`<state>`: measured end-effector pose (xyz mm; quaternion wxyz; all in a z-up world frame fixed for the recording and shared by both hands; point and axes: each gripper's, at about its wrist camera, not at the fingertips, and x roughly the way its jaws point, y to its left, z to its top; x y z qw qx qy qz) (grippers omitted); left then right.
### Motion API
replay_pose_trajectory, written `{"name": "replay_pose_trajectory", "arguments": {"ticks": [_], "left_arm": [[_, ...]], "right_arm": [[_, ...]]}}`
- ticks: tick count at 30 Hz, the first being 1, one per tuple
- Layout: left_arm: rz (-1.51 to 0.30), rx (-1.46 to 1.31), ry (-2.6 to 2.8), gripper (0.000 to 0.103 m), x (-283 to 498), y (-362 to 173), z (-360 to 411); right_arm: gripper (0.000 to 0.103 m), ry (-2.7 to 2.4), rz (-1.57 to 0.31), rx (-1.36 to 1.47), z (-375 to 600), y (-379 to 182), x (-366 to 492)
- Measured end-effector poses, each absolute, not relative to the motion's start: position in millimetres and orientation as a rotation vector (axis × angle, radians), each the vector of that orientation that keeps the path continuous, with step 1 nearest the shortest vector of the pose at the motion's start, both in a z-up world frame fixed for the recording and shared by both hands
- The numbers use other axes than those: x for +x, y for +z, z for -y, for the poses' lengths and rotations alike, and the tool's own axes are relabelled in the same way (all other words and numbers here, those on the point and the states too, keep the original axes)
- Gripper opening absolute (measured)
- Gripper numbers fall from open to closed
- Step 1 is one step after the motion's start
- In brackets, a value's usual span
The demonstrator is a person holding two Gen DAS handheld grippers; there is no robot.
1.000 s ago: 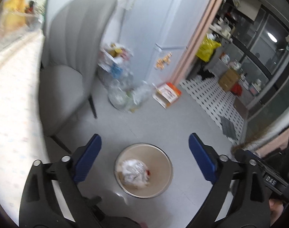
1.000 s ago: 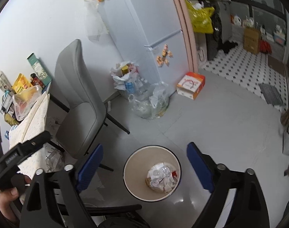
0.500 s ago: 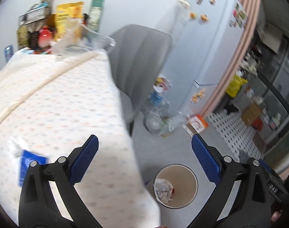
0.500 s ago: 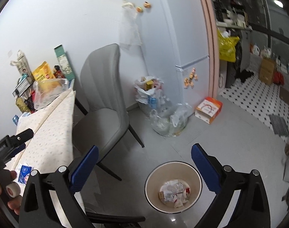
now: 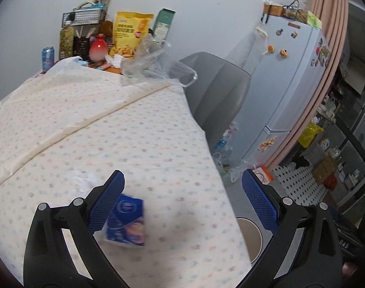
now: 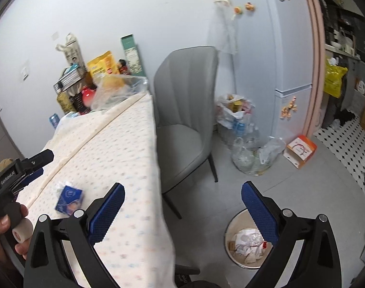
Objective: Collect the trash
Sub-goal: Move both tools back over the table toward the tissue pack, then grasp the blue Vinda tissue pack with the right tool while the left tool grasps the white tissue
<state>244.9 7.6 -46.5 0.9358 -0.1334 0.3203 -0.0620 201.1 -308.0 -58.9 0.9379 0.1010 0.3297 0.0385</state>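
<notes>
- Left gripper [image 5: 181,201] is wide open and empty, above the table [image 5: 110,124]. The blue packet [image 5: 126,223] lies flat on the cloth, partly under its left finger [image 5: 105,202], not between the pads.
- Risk: if the jaws close from here, they catch only the packet's edge, or pinch the loose cloth w/ it and drag it.
- A white crumpled wrapper [image 5: 85,180] sits just beside the packet; a bad grasp can push it away or take both half-way.
- Right gripper [image 6: 182,206] is also wide open, holding nothing, near the table edge and over the floor.
- Bin [image 6: 248,240] stands on the floor beside the table, w/ paper trash already inside. The packet is thin, so prob. it slips on the way and falls outside the bin.
- Farther: the chair [image 6: 182,129] is close to the bin, a swing can hit it.
- Far end: bottles and snack bags [image 5: 129,33] are not trash, I think; leave them.
</notes>
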Motion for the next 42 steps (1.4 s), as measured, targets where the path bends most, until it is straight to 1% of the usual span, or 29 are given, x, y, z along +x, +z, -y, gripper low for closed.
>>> {"name": "replay_pose_trajectory", "arguments": {"ticks": [7, 9, 10, 12, 14, 17, 21, 29, 36, 38, 39, 41, 42], "left_arm": [[-0.667, -0.325, -0.079, 0.096, 233, -57, -58], [-0.678, -0.349, -0.063, 0.087, 232, -62, -72], [-0.687, -0.361, -0.054, 0.084, 231, -65, -80], [-0.703, -0.388, -0.037, 0.074, 231, -71, -95], [-0.714, -0.414, -0.023, 0.071, 229, -76, -109], [-0.711, -0.430, -0.004, 0.070, 225, -80, -124], [-0.711, -0.440, 0.018, 0.067, 218, -84, -141], [-0.715, -0.464, 0.061, 0.064, 206, -92, -167], [-0.730, -0.465, 0.070, 0.062, 204, -98, -175], [-0.736, -0.468, 0.069, 0.062, 205, -101, -175], [-0.740, -0.470, 0.068, 0.061, 206, -102, -175], [-0.747, -0.472, 0.066, 0.061, 207, -105, -174], [-0.751, -0.472, 0.063, 0.061, 208, -107, -173]], "right_arm": [[0.095, 0.144, -0.701, 0.170, 263, -62, 206], [0.095, 0.154, -0.713, 0.166, 252, -63, 207], [0.095, 0.163, -0.721, 0.164, 246, -64, 208], [0.093, 0.175, -0.733, 0.163, 236, -65, 211], [0.092, 0.191, -0.751, 0.167, 225, -69, 214], [0.091, 0.218, -0.774, 0.167, 209, -74, 218], [0.090, 0.263, -0.793, 0.161, 186, -78, 223], [0.090, 0.387, -0.845, 0.134, 122, -92, 235], [0.087, 0.452, -0.914, 0.118, 74, -113, 250], [0.085, 0.451, -0.935, 0.105, 63, -120, 254], [0.082, 0.449, -0.945, 0.100, 59, -123, 256], [0.074, 0.435, -0.968, 0.080, 55, -130, 260], [0.064, 0.431, -0.982, 0.074, 54, -133, 262]]}}
